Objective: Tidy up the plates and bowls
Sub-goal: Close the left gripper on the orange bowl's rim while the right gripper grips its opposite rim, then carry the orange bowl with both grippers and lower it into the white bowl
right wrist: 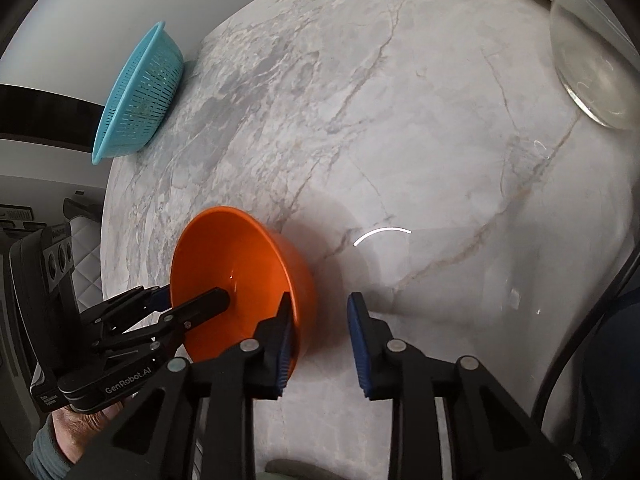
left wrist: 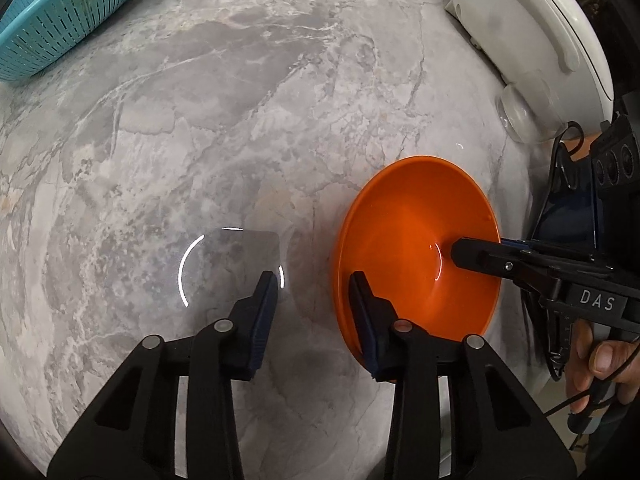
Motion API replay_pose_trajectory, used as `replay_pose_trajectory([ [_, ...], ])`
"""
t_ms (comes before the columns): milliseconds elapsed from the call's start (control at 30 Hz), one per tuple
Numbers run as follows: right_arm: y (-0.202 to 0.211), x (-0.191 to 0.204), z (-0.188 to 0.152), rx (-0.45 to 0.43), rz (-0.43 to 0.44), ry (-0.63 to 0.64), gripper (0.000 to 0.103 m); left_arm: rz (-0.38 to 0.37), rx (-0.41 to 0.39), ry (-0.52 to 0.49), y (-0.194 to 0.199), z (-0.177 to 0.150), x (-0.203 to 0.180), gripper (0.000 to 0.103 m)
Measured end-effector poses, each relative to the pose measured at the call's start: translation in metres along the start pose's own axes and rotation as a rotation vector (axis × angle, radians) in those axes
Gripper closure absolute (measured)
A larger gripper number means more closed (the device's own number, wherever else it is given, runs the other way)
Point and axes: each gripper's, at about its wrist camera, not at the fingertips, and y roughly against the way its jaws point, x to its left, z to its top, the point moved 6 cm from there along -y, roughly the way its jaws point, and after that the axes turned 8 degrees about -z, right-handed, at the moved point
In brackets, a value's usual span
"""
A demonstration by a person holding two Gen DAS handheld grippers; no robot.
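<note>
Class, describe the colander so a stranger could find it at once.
Start from the grey marble table. At its far left edge sits the colander. It alone is turquoise and slotted, unlike the solid orange bowl.

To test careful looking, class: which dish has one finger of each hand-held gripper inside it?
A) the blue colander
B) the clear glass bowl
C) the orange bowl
C: the orange bowl has one finger of the left hand-held gripper and one of the right hand-held gripper reaching inside its rim.
</note>
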Motion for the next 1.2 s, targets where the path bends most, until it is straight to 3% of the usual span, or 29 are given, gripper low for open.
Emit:
replay_pose_trajectory([
  [100, 0.0, 0.005, 0.001, -0.001, 0.011, 0.018, 0.088, -0.004, 0.005, -0.017, -0.002, 0.001, -0.006, 0.083],
  [167, 0.0, 0.01, 0.0, -0.003, 0.005, 0.034, 0.09, -0.004, 0.014, -0.023, -0.005, 0.001, -0.012, 0.092],
  [767, 0.029, 0.023, -0.001, -0.038, 0.002, 0.041, 0.091, -0.01, -0.014, -0.04, 0.036, -0.008, -0.03, 0.093],
  [1200, 0.072, 0.027, -0.034, -0.079, -0.007, 0.047, 0.091, -0.038, -0.034, -0.096, 0.079, -0.044, -0.066, 0.093],
])
